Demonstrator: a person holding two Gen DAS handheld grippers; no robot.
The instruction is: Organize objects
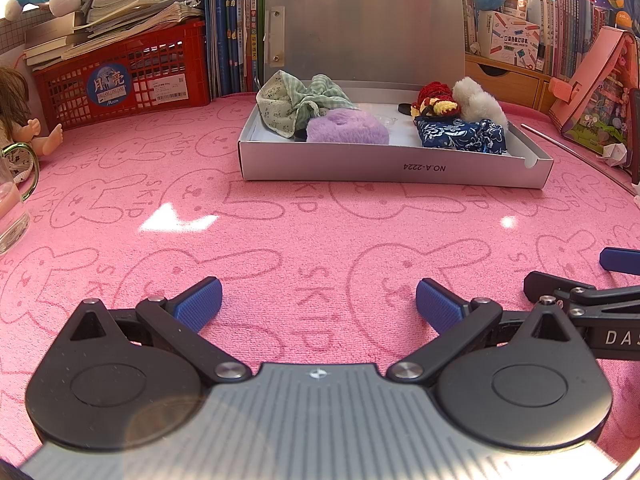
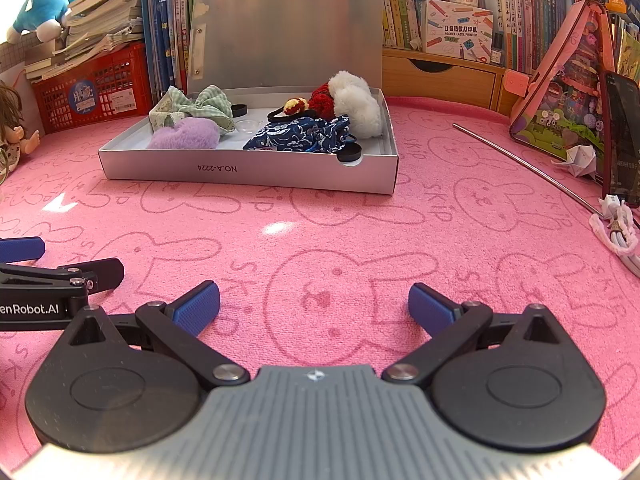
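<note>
A shallow silver box [image 1: 396,168] [image 2: 248,170] with its lid propped upright sits on the pink rabbit-print cloth [image 1: 280,232]. Inside lie a green checked scrunchie [image 1: 304,100] [image 2: 196,106], a purple fluffy one [image 1: 346,126] [image 2: 184,134], a blue patterned one [image 1: 460,134] [image 2: 300,134], a red and yellow knitted one [image 1: 434,100] [image 2: 316,102], a white fluffy one [image 1: 480,100] [image 2: 356,102] and black hair bands [image 2: 348,154]. My left gripper [image 1: 319,300] is open and empty, well short of the box. My right gripper [image 2: 314,300] is open too, beside the left.
A red crate [image 1: 128,80] under stacked books stands at the back left, with a doll [image 1: 24,120] and a glass mug [image 1: 12,204] at the left edge. A metal rod [image 2: 528,164], pink toy house [image 2: 568,92], phone [image 2: 622,136] and white cable [image 2: 618,234] lie on the right.
</note>
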